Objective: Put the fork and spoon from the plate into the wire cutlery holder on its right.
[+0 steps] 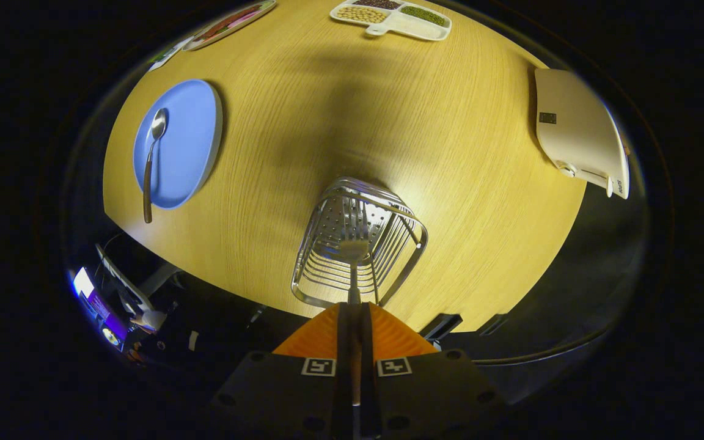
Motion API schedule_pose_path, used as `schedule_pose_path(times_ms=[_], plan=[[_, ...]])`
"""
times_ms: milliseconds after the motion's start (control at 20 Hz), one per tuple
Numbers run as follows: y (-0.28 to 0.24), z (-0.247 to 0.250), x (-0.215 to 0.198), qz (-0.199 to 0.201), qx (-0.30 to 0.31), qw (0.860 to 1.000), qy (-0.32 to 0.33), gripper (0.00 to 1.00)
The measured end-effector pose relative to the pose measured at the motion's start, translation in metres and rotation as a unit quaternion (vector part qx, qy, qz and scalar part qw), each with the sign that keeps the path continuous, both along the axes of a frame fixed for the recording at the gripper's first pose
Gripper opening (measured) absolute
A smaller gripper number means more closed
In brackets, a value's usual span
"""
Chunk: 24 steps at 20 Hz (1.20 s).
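Observation:
My gripper [353, 308] is shut on the fork [352, 256], with both orange fingers pressed on its handle. The fork's head points forward and down, over the open top of the wire cutlery holder [358, 244] just ahead of the fingers. I look steeply down into the holder and see its perforated bottom. Well to the holder's left lies the blue plate [190, 146]. A spoon [151, 159] with a brown handle rests on the plate, its bowl toward the far side and its handle end past the plate's near rim.
The wooden table [327, 122] carries a white divided tray of beans [392, 17] at the far side, a flat dish [230, 23] at the far left and a white device [578, 134] at the right. The table's near edge runs just below the holder.

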<state>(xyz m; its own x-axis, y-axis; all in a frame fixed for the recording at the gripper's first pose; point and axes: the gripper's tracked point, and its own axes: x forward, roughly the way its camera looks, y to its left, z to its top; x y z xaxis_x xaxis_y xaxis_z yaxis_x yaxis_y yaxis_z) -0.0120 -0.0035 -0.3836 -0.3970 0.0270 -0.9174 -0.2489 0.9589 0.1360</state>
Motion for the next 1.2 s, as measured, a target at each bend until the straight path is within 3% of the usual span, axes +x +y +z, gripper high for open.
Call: schedule_pose_path(times_ms=[250,450,600,750,850,1050,1200], plan=[[0.002,0.001,0.008,-0.013,0.025,0.999,-0.044,0.15],[0.009,0.020,0.021,-0.047,0.066,0.988,-0.131,0.19],[0.019,0.044,0.038,-0.077,0.094,0.970,-0.213,0.22],[0.047,0.077,0.049,-0.095,0.138,0.944,-0.286,0.30],[0.076,0.096,0.051,-0.103,0.171,0.927,-0.319,0.31],[0.154,0.119,0.052,-0.111,0.238,0.902,-0.343,0.31],[0.214,0.112,0.046,-0.087,0.264,0.898,-0.342,0.32]])
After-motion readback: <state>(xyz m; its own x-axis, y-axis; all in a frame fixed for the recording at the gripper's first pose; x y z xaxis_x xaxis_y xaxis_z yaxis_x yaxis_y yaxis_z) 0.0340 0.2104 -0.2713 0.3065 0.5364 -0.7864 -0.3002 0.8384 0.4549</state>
